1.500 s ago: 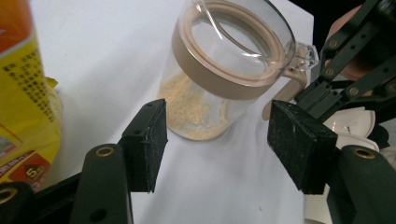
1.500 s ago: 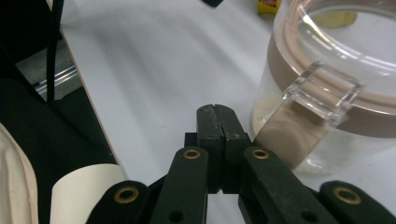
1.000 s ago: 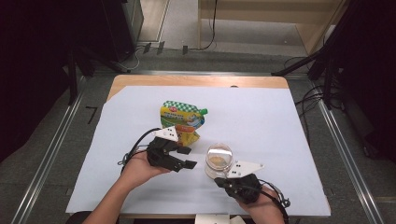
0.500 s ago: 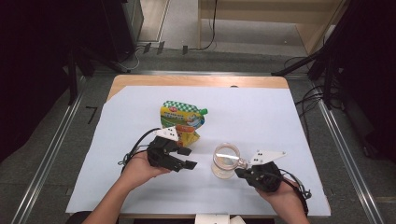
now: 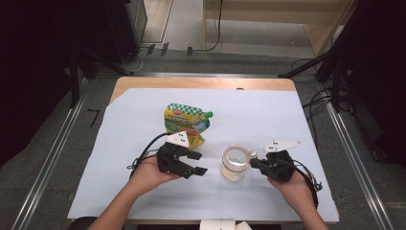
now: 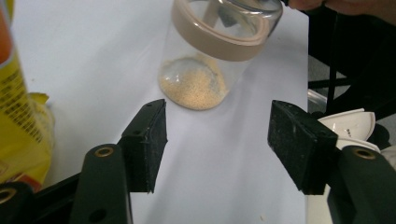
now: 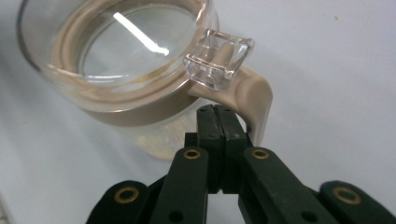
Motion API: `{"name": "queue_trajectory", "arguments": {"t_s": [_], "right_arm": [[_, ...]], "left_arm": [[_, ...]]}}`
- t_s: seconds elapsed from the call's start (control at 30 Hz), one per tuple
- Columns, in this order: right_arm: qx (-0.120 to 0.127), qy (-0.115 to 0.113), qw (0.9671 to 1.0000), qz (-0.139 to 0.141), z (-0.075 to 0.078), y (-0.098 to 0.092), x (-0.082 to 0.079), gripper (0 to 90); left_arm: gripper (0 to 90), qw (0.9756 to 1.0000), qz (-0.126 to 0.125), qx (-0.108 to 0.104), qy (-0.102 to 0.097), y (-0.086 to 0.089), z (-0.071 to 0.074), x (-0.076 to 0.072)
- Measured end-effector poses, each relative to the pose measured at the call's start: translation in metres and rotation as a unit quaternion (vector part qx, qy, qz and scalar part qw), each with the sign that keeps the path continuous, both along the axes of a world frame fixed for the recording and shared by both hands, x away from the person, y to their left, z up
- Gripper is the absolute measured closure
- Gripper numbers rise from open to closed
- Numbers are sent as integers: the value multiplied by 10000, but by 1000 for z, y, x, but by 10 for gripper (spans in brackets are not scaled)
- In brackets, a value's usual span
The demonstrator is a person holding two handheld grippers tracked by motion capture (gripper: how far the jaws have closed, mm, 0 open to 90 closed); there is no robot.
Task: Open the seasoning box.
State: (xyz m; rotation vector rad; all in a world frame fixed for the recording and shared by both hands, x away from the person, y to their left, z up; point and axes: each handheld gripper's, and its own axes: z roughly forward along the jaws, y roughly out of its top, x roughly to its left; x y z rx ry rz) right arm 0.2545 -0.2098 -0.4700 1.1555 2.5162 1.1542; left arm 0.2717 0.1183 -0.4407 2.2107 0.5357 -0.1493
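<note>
A clear jar (image 5: 234, 163) with a tan lid band stands on the white sheet, with a little yellow powder (image 6: 198, 86) at its bottom. To its right, my right gripper (image 5: 252, 162) is shut, and its tips (image 7: 217, 114) rest against the tan clasp (image 7: 252, 100) under the clear lid tab (image 7: 219, 58). Left of the jar (image 6: 210, 56), my left gripper (image 5: 197, 163) points at it and is open, with nothing between the jaws (image 6: 217, 135). A yellow and green pouch (image 5: 186, 122) lies behind the left hand.
The white sheet (image 5: 143, 129) covers most of the wooden table (image 5: 201, 82). A small white object (image 5: 221, 224) sits at the front edge. Metal rails (image 5: 43, 182) run along the floor on both sides, and cables lie beyond the table.
My right gripper has swung from the jar's near side round to its right side. The jar has shifted a little to the right. The left hand has stayed put.
</note>
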Motion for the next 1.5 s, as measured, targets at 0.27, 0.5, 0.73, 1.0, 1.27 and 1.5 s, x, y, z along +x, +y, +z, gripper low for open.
{"name": "queue_trajectory", "arguments": {"t_s": [0.27, 0.5, 0.73, 1.0, 1.27, 1.5], "right_arm": [[31, 86, 9999, 89, -10, 4, 21, 900], [13, 191, 9998, 58, -18, 7, 28, 900], [-34, 130, 9999, 97, -15, 7, 26, 900], [56, 16, 10000, 53, -1, -8, 18, 900], [173, 73, 9988, -456, -1, -24, 23, 900], [195, 34, 9982, -566, -6, -13, 31, 900]], "left_arm": [[269, 9993, 6, -324, 180, -10, 2, 7], [264, 9996, -63, -249, 124, -21, 6, 11], [261, 9998, -138, 32, -105, -43, 9, 17], [260, 9998, -26, -61, -192, -54, 2, 23], [254, 9996, -66, -147, -232, -64, -4, 20], [184, 9990, 13, -36, -442, -73, -8, 17]]}}
